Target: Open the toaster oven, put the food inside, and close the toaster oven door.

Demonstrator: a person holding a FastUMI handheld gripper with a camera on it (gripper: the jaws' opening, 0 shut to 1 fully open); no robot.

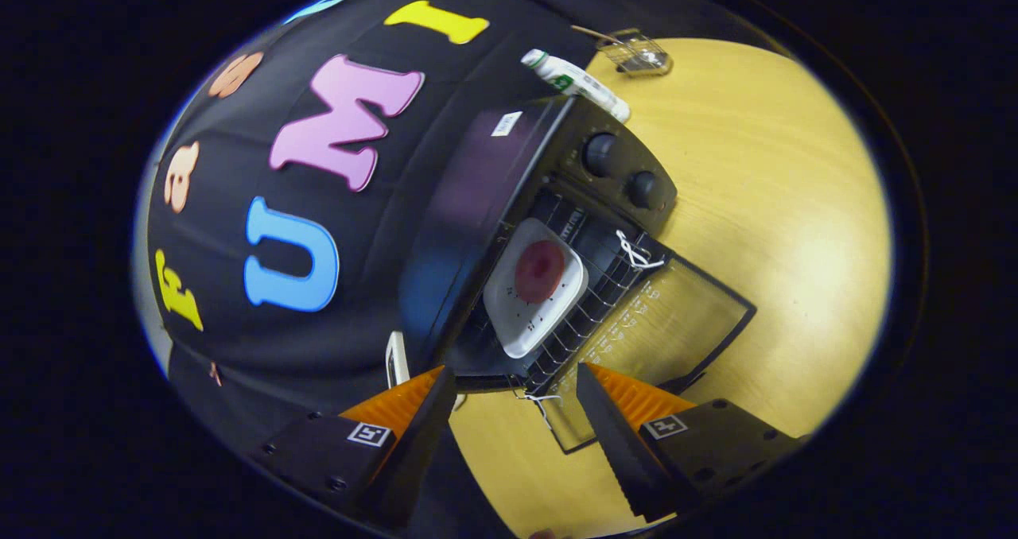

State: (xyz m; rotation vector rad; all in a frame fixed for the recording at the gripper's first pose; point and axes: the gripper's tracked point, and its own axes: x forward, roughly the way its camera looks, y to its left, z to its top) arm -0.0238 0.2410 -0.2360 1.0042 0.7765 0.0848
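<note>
The gripper [509, 412] hung wide open and empty, the round red food on its square white plate [534, 286] already on the black toaster oven's [509, 205] rack at twelve o'clock, so closing the lowered glass door [660, 324] looked next.

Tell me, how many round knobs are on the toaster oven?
2: one knob nearer the tube, the other knob beside it, toward the open door. Gripper open.
</note>
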